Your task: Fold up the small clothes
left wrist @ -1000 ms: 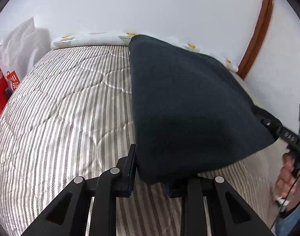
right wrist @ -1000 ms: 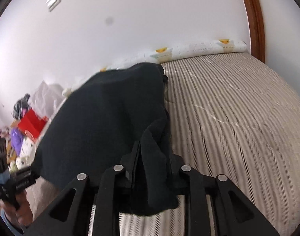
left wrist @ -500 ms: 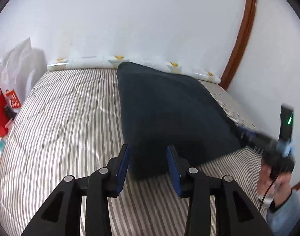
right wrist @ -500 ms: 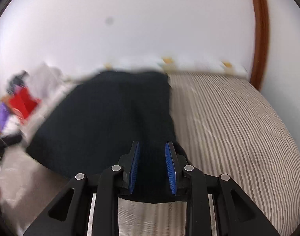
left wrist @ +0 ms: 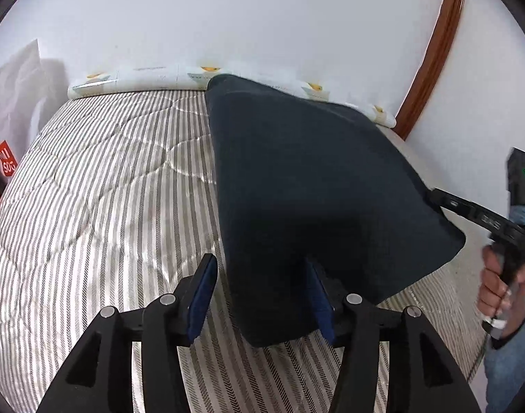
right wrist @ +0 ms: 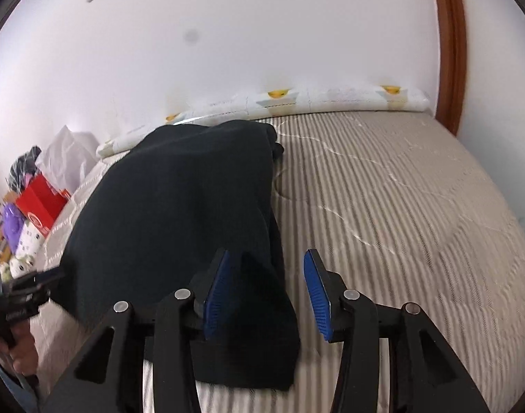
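- A dark navy garment (left wrist: 307,186) is seen laid along a striped bed (left wrist: 100,189), its far end reaching toward the pillow roll (right wrist: 317,101) at the wall; the near edge is raised off the cover between the 2 tools.
- The cloth appears thick, matte and soft, doubled into a broad slab with rounded folds; a looser layer is bunched along its right side in the right wrist view.
- The left gripper (left wrist: 259,296) is shown with its jaws parted after just opening; a near corner of the garment lies between the blue pads, the left pad clear of it, contact at the right pad not discernible.
- The right gripper (right wrist: 267,292) is likewise spread after just opening, the garment's other near corner draped against its left pad, the right pad standing free.
- The bed cover is quilted, with fine grey and white stripes and a slight sheen.
- A person's hand (left wrist: 500,285) is seen on the right tool's grip.
- A red bag (right wrist: 40,206), a white bag (right wrist: 68,155) and soft toys are piled beside the bed; a wooden frame (right wrist: 450,44) runs up the white wall.
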Demonstrator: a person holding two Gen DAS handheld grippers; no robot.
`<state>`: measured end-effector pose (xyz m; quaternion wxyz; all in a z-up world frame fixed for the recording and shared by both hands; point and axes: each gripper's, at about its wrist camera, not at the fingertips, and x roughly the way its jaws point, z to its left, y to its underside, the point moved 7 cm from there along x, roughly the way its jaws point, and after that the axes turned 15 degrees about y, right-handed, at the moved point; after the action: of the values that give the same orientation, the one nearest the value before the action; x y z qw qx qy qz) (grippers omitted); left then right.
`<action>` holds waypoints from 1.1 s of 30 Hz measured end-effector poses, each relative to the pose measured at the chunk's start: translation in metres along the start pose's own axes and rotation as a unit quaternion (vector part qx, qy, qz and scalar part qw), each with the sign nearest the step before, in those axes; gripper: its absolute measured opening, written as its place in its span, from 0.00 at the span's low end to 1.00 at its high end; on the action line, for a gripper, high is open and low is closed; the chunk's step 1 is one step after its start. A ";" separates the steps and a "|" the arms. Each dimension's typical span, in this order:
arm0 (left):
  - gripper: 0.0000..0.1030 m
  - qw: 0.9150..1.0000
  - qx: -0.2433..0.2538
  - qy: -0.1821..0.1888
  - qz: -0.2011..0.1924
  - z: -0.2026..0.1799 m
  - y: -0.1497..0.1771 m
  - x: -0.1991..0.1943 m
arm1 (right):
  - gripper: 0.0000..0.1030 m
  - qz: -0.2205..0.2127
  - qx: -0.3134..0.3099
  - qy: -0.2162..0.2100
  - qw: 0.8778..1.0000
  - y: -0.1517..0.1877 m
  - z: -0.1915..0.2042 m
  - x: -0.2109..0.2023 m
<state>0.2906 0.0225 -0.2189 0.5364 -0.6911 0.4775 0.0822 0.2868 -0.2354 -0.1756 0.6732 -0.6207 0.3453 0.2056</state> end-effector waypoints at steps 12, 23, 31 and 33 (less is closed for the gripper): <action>0.61 1.000 0.014 0.001 0.018 0.008 -0.012 0.005 | 0.06 -0.016 0.034 -0.066 0.997 -0.033 0.010 0.029; 0.60 0.999 0.023 -0.030 -0.016 0.018 -0.078 0.002 | 0.44 0.007 -0.013 0.002 1.000 -0.078 0.016 0.040; 0.59 0.999 0.004 -0.039 -0.031 0.045 -0.139 0.040 | 0.45 0.055 -0.005 0.019 0.998 -0.113 0.027 0.097; 0.59 0.999 0.002 -0.037 -0.027 0.049 -0.145 0.054 | 0.45 0.077 0.003 0.008 0.997 -0.118 0.030 0.112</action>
<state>0.4474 0.0274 -0.1762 0.5569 -0.6990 0.4389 0.0921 0.4516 -0.2403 -0.1748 0.6545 -0.5918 0.3980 0.2510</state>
